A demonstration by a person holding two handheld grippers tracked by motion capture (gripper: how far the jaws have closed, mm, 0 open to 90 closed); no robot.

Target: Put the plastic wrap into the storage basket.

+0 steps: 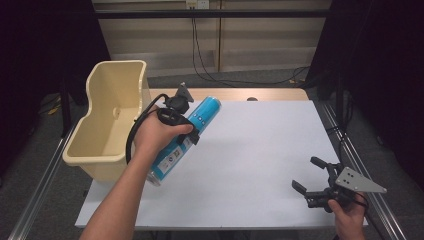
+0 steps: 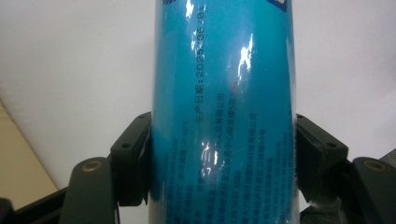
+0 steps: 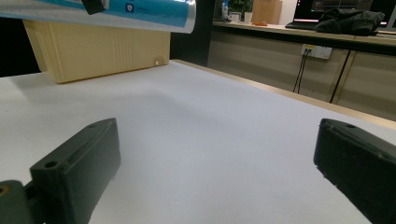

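Right gripper (image 1: 314,179): nearest, at the near right corner of the white bench (image 1: 260,160); its fingers stand wide apart and hold nothing. The right gripper view shows bare bench between the two fingers (image 3: 79,163).
Left gripper (image 1: 186,131): farther in, at the left; its fingers are closed on the blue tube (image 1: 186,134).
Blue tube: held tilted above the bench, just beside the bin. The left gripper view shows what the high view cannot: both pads (image 2: 133,158) press the tube's sides, and a printed date is on the tube (image 2: 224,112).
Bin (image 1: 107,120): cream colour, at the far left edge of the bench. The right gripper view shows its outer wall (image 3: 93,51) under the tube (image 3: 140,14).
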